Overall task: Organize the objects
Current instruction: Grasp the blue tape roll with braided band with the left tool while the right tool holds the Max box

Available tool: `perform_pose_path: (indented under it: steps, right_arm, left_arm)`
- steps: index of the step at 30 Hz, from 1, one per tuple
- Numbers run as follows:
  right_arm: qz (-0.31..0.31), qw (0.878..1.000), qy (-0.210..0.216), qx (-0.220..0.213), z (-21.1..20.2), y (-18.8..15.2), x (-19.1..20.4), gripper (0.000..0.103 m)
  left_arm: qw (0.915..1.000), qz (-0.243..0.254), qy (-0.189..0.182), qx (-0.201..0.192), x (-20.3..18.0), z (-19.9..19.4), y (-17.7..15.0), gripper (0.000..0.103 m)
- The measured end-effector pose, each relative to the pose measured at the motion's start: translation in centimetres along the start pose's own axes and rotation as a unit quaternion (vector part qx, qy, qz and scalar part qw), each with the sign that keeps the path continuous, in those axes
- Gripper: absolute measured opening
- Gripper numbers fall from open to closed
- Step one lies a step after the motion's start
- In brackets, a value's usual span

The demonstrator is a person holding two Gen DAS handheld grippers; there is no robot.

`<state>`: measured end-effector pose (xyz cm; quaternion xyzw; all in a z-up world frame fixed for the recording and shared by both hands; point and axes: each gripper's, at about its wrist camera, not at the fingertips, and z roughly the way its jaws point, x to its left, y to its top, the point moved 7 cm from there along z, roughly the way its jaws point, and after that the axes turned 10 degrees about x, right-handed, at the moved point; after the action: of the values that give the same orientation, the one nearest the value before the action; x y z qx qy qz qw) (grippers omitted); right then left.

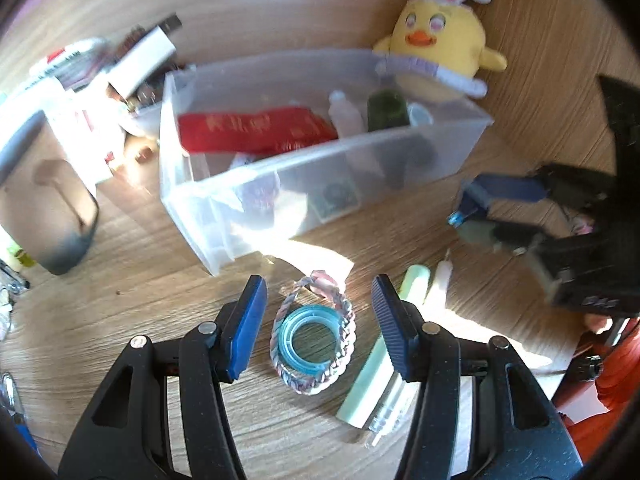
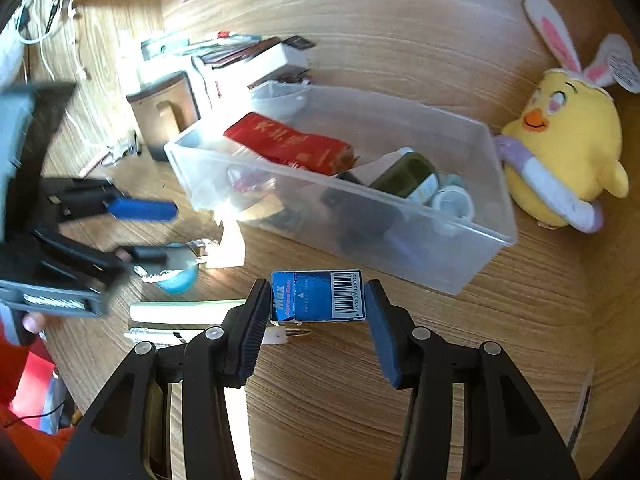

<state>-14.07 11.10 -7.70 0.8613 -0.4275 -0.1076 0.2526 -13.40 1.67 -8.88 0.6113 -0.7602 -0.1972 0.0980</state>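
Note:
A clear plastic bin point(image 1: 420, 160) point(image 2: 440, 256) on the wooden desk holds a red packet point(image 1: 256, 130) point(image 2: 288, 146), a dark green jar point(image 1: 388, 110) and small containers. My left gripper point(image 1: 320, 300) is open, its fingers either side of a blue tape ring point(image 1: 310, 334) lying inside a twisted pastel bracelet point(image 1: 344, 308). My right gripper point(image 2: 316, 300) is open around a small blue barcoded box point(image 2: 318, 296) on the desk in front of the bin. The right gripper also shows in the left wrist view point(image 1: 468, 216), the left gripper in the right wrist view point(image 2: 160, 232).
A yellow chick plush with bunny ears point(image 1: 444, 36) point(image 2: 560, 148) sits right of the bin. A pale green tube point(image 1: 380, 360) point(image 2: 188, 310) and a clear pen point(image 2: 152, 336) lie nearby. A brown-and-grey container point(image 1: 52, 208) point(image 2: 166, 114) and stacked boxes point(image 2: 256, 60) stand left.

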Motion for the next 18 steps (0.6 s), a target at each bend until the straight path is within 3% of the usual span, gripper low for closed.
perform_pose_path:
  steps: [2,6,11,18]
  right_arm:
    - [0.004,1.000,0.000,-0.004,-0.5,-0.3,-0.3,0.044]
    - [0.009,1.000,0.003,-0.008,-0.5,-0.1,-0.6,0.044]
    - [0.020,1.000,0.010,-0.011,-0.5,0.0,-0.9,0.044]
    - [0.027,0.999,0.018,-0.029,-1.4,0.8,-0.7,0.044]
  left_arm:
    - [0.9999,-0.004,-0.004,0.012,0.2,0.8,0.1,0.054]
    - [0.9999,-0.003,0.000,0.012,0.6,1.6,0.1,0.033]
    - [1.0000,-0.008,-0.001,0.000,1.2,1.4,0.1,0.017]
    - [0.9992,-0.023,-0.008,-0.032,1.9,-1.0,0.0,0.014]
